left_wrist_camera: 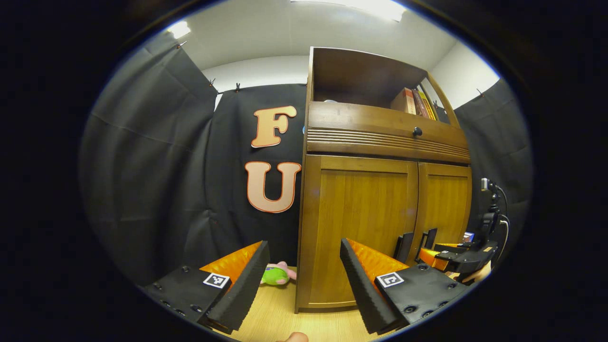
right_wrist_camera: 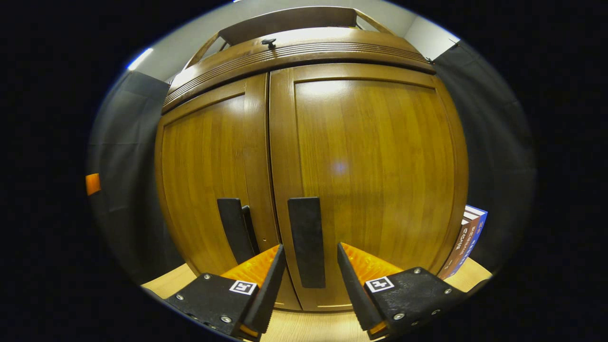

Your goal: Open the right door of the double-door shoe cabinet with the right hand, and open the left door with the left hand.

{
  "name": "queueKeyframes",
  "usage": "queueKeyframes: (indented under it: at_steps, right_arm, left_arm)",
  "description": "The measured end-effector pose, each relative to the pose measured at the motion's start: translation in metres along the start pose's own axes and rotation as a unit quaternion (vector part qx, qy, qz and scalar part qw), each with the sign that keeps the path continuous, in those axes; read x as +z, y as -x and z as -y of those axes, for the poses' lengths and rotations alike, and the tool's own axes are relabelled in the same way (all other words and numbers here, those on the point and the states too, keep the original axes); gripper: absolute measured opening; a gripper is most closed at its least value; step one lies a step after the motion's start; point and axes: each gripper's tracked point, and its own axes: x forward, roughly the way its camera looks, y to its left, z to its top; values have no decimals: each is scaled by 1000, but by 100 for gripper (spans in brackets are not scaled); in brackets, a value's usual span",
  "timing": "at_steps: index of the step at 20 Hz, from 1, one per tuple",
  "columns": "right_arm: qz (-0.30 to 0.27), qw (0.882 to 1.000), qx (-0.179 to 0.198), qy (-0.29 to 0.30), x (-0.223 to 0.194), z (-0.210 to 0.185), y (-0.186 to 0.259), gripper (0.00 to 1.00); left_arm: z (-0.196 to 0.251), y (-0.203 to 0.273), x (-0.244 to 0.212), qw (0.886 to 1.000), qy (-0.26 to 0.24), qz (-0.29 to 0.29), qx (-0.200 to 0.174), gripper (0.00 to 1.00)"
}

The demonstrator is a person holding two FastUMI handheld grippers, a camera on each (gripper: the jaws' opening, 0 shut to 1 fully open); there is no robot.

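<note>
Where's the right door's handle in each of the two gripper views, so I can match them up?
Left gripper view: the right door's handle sits low at right, just beyond the right gripper.
Right gripper view: bottom centre, upright between the open fingers of the right gripper.
Shared landmark: the drawer knob above the doors.

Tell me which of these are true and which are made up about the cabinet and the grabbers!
1. Both cabinet doors are shut. True: the left door and right door are both shut.
2. The right gripper is open around the right door's handle. True.
3. The left gripper is squeezing a handle. False: it is open, back from the cabinet.
4. The top shelf is bare. False: books stand there.
5. A green plush toy lies on the floor. True.
</note>
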Motion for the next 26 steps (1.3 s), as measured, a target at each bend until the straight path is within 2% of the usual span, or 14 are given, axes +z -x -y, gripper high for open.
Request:
queueKeyframes:
  at_steps: [1, 3, 5, 6, 9, 10, 11, 12, 17, 18, 21, 23, 26]
  right_arm:
    - [0, 1000, 0, -1, 0, 0, -4, 66]
    - [0, 1000, -2, -6, -1, -1, -8, 59]
    - [1, 1000, -7, -9, -1, 1, -11, 42]
    - [-1, 1000, -10, -9, -1, 3, -13, 46]
    - [-4, 1000, -9, -15, -2, 2, -14, 40]
    - [-3, 1000, -10, -13, -1, 2, -15, 50]
    - [-1, 1000, -12, -9, -1, 2, -15, 50]
    - [0, 1000, -15, -4, -1, 1, -15, 37]
    - [-2, 1000, -15, 9, -1, 0, -11, 31]
    - [0, 1000, -15, 11, 0, 0, -8, 21]
    - [2, 1000, -14, 16, -2, 1, 2, 21]
    - [2, 1000, -11, 18, -2, 1, 5, 29]
    - [-1, 1000, -6, 17, 0, 0, 10, 29]
  left_arm:
    - [-1, -1, 0, 1000, -1, 0, 0, 95]
    - [-3, -1, -1, 1000, -2, 2, 2, 95]
    - [-5, -4, -2, 1000, -2, 3, 0, 95]
    - [-6, -6, -2, 1000, -1, 0, 2, 95]
    - [-11, -7, -7, 1000, -3, -7, 7, 95]
    - [-11, -7, -8, 1000, -3, -8, 7, 95]
    - [-11, -6, -10, 1000, -1, -8, 6, 95]
    - [-11, -5, -10, 1000, 1, -9, 4, 95]
    - [-18, 3, -10, 1000, 12, -9, 11, 95]
    - [-19, 4, -9, 1000, 12, -9, 12, 95]
    - [-18, 8, -6, 1000, 8, -5, 15, 95]
    - [-15, 11, -4, 1000, 9, -4, 11, 95]
    - [-13, 16, -1, 1000, 9, -1, 9, 95]
